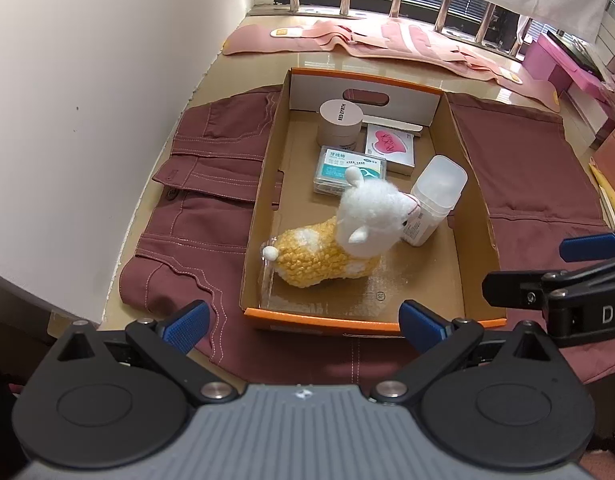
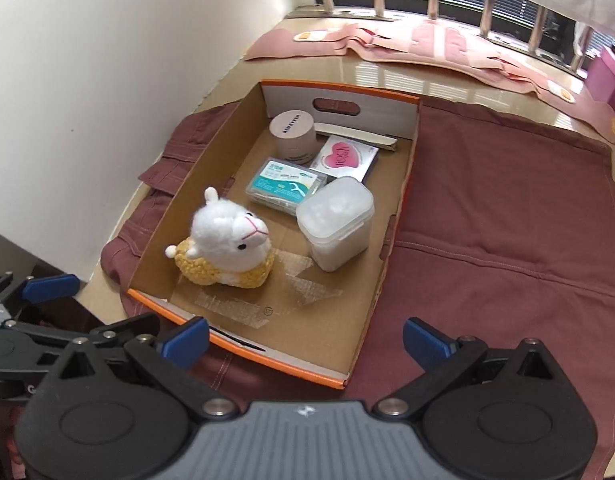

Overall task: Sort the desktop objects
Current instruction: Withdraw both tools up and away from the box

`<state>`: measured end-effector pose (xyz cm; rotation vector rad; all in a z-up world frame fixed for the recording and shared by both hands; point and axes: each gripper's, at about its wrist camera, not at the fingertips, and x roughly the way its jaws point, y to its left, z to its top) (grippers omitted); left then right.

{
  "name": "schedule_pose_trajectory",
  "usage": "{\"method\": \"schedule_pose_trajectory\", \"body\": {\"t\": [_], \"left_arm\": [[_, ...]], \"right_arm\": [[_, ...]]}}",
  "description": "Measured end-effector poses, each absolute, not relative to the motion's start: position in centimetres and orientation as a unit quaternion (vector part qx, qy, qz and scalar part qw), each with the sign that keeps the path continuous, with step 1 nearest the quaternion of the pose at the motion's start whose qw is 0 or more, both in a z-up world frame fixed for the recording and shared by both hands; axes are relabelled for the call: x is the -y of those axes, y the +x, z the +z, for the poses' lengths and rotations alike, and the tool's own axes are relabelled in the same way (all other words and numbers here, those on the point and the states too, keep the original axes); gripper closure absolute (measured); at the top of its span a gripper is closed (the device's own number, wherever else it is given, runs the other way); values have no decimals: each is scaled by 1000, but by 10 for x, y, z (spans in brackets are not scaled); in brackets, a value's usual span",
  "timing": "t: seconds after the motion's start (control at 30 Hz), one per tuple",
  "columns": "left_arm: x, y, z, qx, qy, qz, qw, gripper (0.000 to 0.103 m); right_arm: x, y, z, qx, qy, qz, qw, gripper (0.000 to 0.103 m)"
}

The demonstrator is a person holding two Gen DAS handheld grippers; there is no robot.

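Cardboard, corrugated and orange-rimmed, forms the open box [image 2: 391, 216] holding every task item; it rests on a maroon stitched garment [image 2: 507, 240] spread over the desk. Nearest the front wall stands the plush alpaca with white fleece head and yellow knitted body [image 2: 231, 246]: judged light, soft and compressible, best pinched across the body, not the ears. Beside it stands the translucent plastic cotton-swab canister [image 2: 337, 222]: light, rigid, smooth-walled, likely slippery; grip the flat sides below the lid. Behind them lie the clear floss-pick case with teal label [image 2: 285, 184], the flat pink-heart carton [image 2: 345, 158] and the beige cylindrical jar [image 2: 293, 136]. The left gripper [image 1: 303, 322] and the right gripper [image 2: 305, 340] both hover before the box's front rim, jaws spread wide, holding nothing.
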<state>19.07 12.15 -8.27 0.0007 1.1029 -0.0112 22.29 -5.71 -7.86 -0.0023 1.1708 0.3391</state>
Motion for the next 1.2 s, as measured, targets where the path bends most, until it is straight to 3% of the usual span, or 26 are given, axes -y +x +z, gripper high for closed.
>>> {"method": "schedule_pose_trajectory", "body": {"t": [1.2], "left_arm": [[-95, 149, -61, -503, -2, 81, 861, 0]], "right_arm": [[78, 169, -56, -509, 11, 125, 852, 0]]}}
